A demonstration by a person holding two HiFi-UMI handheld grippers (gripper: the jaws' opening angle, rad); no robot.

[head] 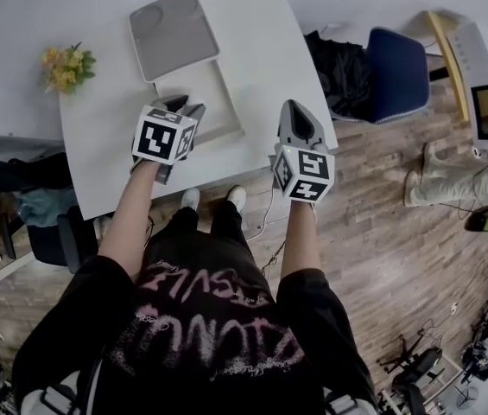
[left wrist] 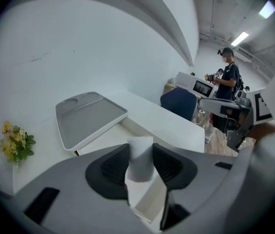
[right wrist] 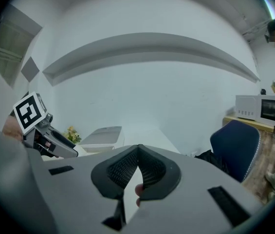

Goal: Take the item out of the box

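Observation:
A white box [head: 212, 102] stands on the white table [head: 252, 41], its grey lid [head: 174, 31] swung open toward the far side. My left gripper [head: 180, 108] hovers over the box, pointing steeply down. In the left gripper view it [left wrist: 141, 165] is shut on a small white cylindrical item [left wrist: 140, 155], raised above the box [left wrist: 122, 130] and the lid [left wrist: 89, 117]. My right gripper [head: 294, 109] is over the table's right edge, beside the box. The right gripper view shows it [right wrist: 137, 149] shut, its pads meeting with nothing between them.
Yellow flowers [head: 67, 66] lie at the table's left. A blue chair [head: 396, 74] with dark cloth [head: 340, 69] stands right of the table, on wooden floor. A person [left wrist: 229, 82] stands farther off by a microwave [left wrist: 201, 87].

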